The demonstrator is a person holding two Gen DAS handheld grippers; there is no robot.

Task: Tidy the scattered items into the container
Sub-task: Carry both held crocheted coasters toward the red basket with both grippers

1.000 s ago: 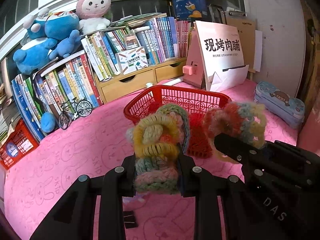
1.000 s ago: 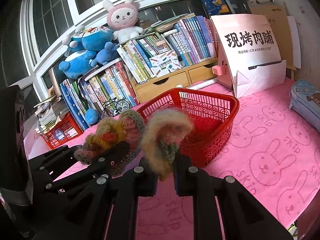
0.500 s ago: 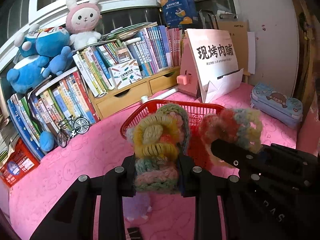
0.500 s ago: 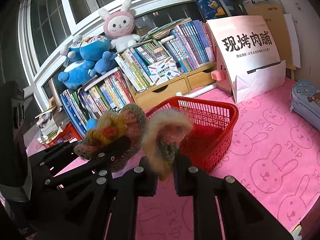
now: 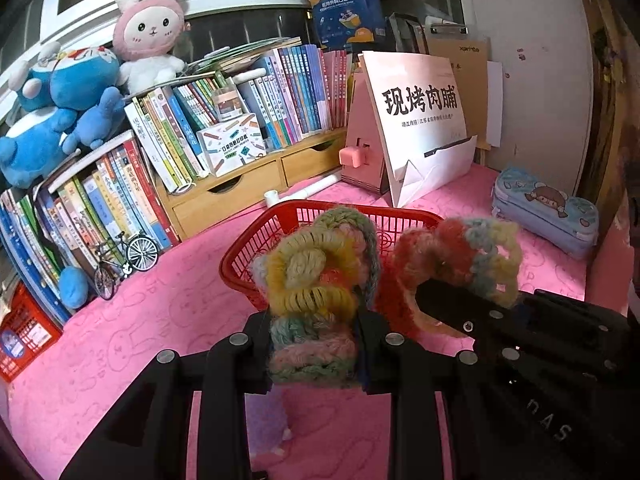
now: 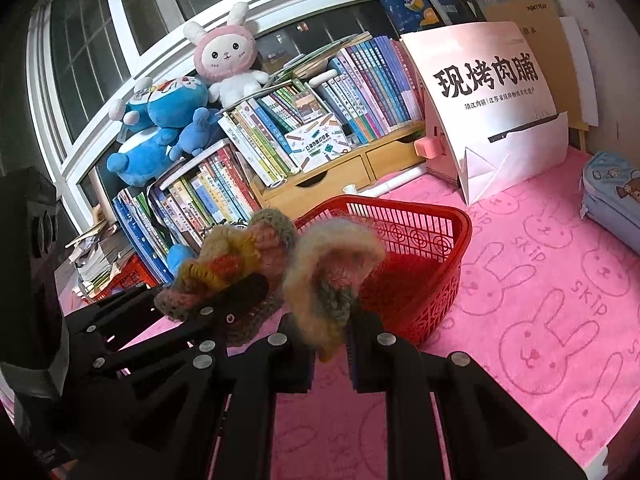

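A pink rabbit-print cloth (image 6: 540,280) covers the table, bookshelves (image 5: 224,128) at the far side; the left gripper (image 5: 316,344) clamps a yellow-green knitted scrunchie (image 5: 316,292), the right gripper (image 6: 330,344) a beige knitted scrunchie (image 6: 332,264), both held just near of the red basket (image 6: 420,236).

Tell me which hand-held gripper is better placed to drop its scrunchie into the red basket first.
Probably the right hand-held gripper: its knitted scrunchie overlaps the red basket rim in its view; the left one's scrunchie sits short of it.
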